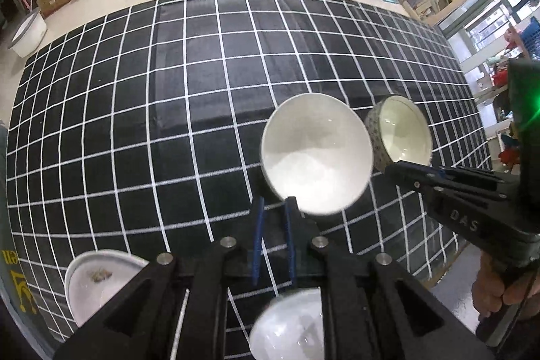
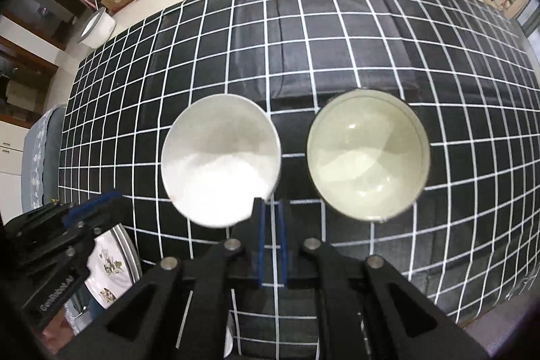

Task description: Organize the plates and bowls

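Black checked cloth [image 1: 168,90] over the table. White bowl [image 1: 317,154] upright at centre; patterned bowl [image 1: 401,130] just to its right, close beside but apart in the right wrist view. Flowered plate [image 1: 91,285] at near left, a second white bowl [image 1: 290,326] at the near edge, partly hidden under the tool.

Left gripper [image 1: 275,208] pointed steeply down, tips by the white bowl's near rim; jaws narrow, only cloth showing between the blue pads. Right gripper [image 2: 271,204] likewise narrow and empty, poised over the gap between the two bowls.

Judged an approach step: nothing gathered or nested yet. Next move calls for widening one tool, lowering a pad either side of a rim, pinching firmly, then lifting level. Glazed rims likely slippery; neighbouring bowl close enough to knock.
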Action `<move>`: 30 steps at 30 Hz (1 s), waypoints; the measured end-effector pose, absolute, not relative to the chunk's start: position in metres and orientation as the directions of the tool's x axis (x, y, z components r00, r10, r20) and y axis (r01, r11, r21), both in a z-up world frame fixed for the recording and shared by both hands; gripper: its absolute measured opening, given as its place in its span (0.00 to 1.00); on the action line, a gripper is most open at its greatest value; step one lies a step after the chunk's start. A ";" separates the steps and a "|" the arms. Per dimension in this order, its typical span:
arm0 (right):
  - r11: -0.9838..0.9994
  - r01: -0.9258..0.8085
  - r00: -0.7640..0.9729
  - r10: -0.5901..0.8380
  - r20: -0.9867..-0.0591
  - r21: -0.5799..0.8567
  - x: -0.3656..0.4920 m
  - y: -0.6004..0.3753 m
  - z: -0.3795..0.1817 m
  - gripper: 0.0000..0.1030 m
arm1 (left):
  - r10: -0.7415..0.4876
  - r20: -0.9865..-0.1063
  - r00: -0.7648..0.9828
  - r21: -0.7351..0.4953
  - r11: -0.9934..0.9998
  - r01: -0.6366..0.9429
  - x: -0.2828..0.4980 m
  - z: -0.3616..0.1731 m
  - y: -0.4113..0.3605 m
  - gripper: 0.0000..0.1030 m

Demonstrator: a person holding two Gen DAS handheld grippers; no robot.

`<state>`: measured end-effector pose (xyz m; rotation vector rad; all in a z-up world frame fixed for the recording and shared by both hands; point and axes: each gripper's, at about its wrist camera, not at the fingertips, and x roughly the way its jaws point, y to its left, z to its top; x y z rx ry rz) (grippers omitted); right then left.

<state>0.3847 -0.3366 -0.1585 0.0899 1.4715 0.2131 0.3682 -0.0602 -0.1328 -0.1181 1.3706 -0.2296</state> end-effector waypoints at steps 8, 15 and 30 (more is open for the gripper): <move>0.982 -0.121 0.079 0.153 -0.985 0.143 0.404 -0.327 -0.170 0.20 | -0.212 -0.963 0.166 -0.196 0.975 0.107 0.389 -0.152 -0.066 0.11; 0.982 -0.122 0.055 0.152 -0.987 0.144 0.411 -0.323 -0.187 0.21 | -0.187 -0.971 0.148 -0.169 0.977 0.126 0.403 -0.170 -0.071 0.15; 0.979 -0.193 0.080 0.076 -0.994 0.060 0.391 -0.293 -0.204 0.21 | -0.139 -0.981 0.138 -0.118 0.982 0.147 0.397 -0.200 -0.079 0.09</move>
